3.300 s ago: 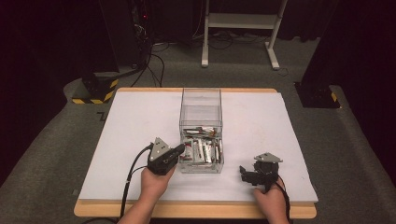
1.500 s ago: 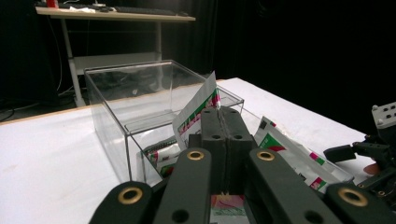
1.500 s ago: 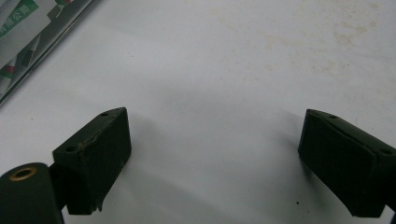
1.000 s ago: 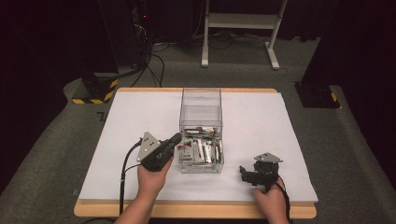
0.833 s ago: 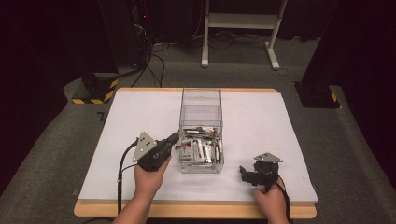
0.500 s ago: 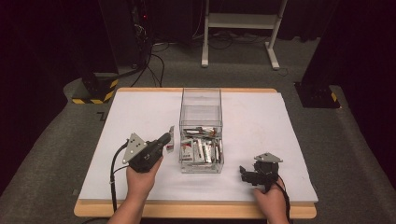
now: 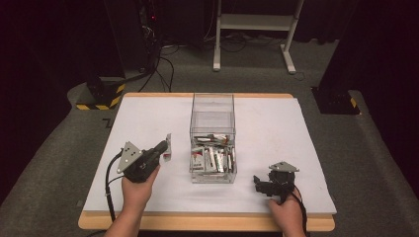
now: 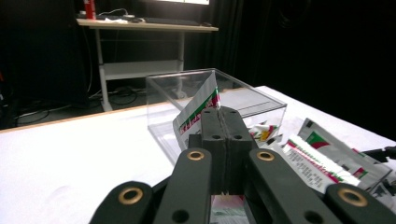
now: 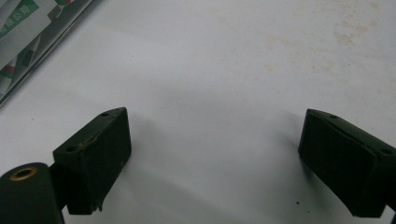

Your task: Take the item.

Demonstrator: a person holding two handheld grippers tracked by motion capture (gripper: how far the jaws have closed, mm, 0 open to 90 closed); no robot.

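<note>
**Packet lifted clear of the box, waiting for a spot on the table**

Packets are being picked out of the clear box [image 7: 212, 143] one at a time, by the look of it, and one is out now. The left gripper [image 7: 161, 148] has its jaws pressed tight on a single sachet [image 7: 168, 146], a white packet with red and green print, held on edge just to the left of the box and above the white table cover [image 7: 148, 113]. From the left gripper view the packet [image 8: 198, 109] sticks up out of the closed jaws, bent a little, with the box wall behind it and more packets [image 8: 322, 158] lying loose off to the side.

The right gripper [image 7: 262, 183] sits low on the table near the front right corner of the box, jaws spread wide with nothing between them; in its own view there is only bare white cover under the pads [image 9: 93, 158] and a corner of the box at the top left.

I would judge this the carry step: the sachet is out and has not been set down. The next move calls for bringing it over open table well left of the box, lowering until it lies flat, and then opening the jaws. The packet is thin and floppy, so a release from height might let it flutter or land on edge. The remaining pile [image 7: 212, 158] in the box suggests plenty more to go.
</note>
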